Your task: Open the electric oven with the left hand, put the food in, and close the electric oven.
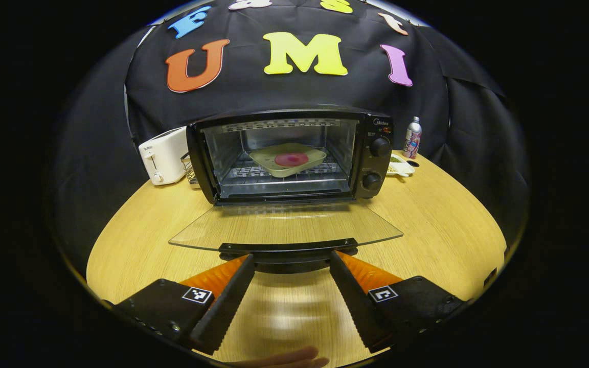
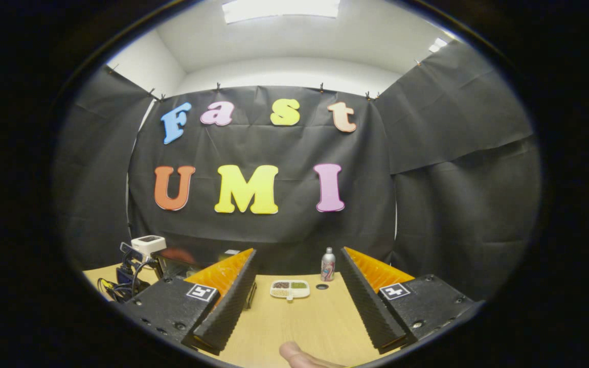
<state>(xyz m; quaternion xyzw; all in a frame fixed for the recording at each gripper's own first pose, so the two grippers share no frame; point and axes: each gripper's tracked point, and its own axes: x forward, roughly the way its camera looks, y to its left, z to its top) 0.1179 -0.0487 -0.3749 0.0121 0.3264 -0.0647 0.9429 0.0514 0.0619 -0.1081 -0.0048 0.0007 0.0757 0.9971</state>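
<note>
The oven (image 1: pixel 294 156) stands at the back of the counter (image 1: pixel 443 225) with its glass door (image 1: pixel 284 225) dropped flat toward the camera. The food (image 1: pixel 291 159), a red patch on a pale tray (image 1: pixel 315 155), already sits on the rack inside the oven, so closing looks like the step left. The door's dark handle (image 1: pixel 288 249) runs along the front edge, farthest from the oven.

The left tongs (image 1: pixel 289 260) are spread, one finger at each end of the handle and just in front of it. Whether the fingertips touch the handle is hard to tell from this angle; they do not pinch it. The food lies well beyond them, past the whole door.

The risk from here is in the lift. With the tongs spread and not clamped, the handle could slip off as the door swings up, and the door would drop back hard onto its hinges. Pushing up off-centre could also shove the whole oven back toward the toaster (image 1: pixel 164 156) at its left.

In the right gripper view, the right tongs (image 2: pixel 298 260) are spread too, pinching nothing, held high and off to the oven's right. Between their fingers lie a small dish (image 2: pixel 289 289) and a bottle (image 2: pixel 327 264), both right of the oven.
</note>
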